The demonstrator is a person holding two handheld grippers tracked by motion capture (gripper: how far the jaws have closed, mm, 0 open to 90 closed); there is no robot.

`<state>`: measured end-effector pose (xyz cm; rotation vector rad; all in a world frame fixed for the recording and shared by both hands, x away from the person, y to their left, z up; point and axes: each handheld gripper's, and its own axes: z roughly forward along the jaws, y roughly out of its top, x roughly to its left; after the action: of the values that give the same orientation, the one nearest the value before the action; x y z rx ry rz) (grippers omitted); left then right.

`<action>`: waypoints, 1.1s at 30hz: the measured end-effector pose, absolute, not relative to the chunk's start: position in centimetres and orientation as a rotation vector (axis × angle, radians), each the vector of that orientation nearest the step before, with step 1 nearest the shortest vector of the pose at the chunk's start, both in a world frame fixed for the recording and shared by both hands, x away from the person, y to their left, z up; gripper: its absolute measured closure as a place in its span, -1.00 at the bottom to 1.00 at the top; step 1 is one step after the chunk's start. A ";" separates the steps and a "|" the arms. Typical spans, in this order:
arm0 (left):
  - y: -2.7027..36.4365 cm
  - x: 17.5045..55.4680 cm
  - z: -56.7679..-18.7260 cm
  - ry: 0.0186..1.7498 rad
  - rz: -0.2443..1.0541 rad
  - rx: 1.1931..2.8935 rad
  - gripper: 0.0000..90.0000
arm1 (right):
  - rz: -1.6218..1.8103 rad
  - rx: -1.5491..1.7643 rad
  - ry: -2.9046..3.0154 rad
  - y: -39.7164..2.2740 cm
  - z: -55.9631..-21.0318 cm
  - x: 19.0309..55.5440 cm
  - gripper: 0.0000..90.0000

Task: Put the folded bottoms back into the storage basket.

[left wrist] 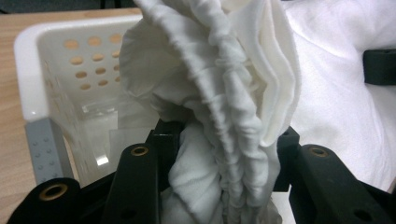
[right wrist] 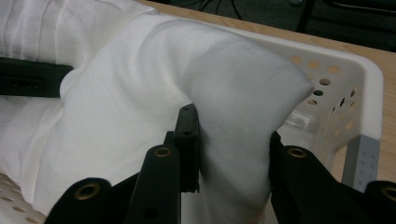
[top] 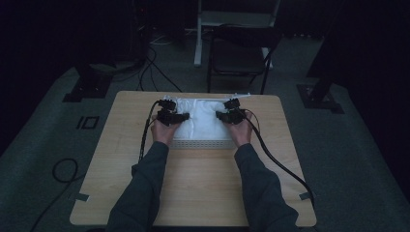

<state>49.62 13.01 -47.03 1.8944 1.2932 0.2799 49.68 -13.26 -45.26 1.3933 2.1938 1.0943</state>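
left gripper (left wrist: 219, 154) is clamped on a bunched, gathered fold of the white cloth (top: 203, 121), right gripper (right wrist: 231, 154) is pinched tight on a smooth fold of the same cloth. cloth sits in the white perforated basket (top: 200, 143) at 12 o'clock on the wooden table (top: 203, 188). left gripper at the basket's 9 o'clock side, right at 3 o'clock.

One wooden table (top: 193, 193) is seen, with one white perforated basket (top: 200, 143) set on it and one white cloth (top: 203, 121) bundled inside. Two black grippers are counted, the left gripper (top: 170, 113) and the right gripper (top: 231, 112). One dark chair (top: 239, 53) is seen beyond.
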 end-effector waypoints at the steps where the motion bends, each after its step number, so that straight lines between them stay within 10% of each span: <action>1: 13.0 49.7 -47.2 1.305 0.274 1.900 0.27 | 1.091 1.397 2.197 -13.3 -45.4 49.7 0.58; 9: 13.0 49.7 -47.5 1.398 0.250 1.934 -0.01 | 1.036 1.410 2.249 -13.4 -46.4 50.1 0.53; 15: 14.1 49.2 -47.6 1.432 0.255 1.880 -0.17 | 0.999 1.468 2.200 -13.9 -46.2 50.5 -0.04; 33: 17.6 45.8 -45.4 1.343 0.438 1.793 -0.19 | 1.072 1.421 2.066 -17.1 -44.8 47.6 -0.13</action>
<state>45.80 17.61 -45.37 1.7927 1.3429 0.4384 47.63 -17.09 -44.79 1.4211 2.0657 1.0725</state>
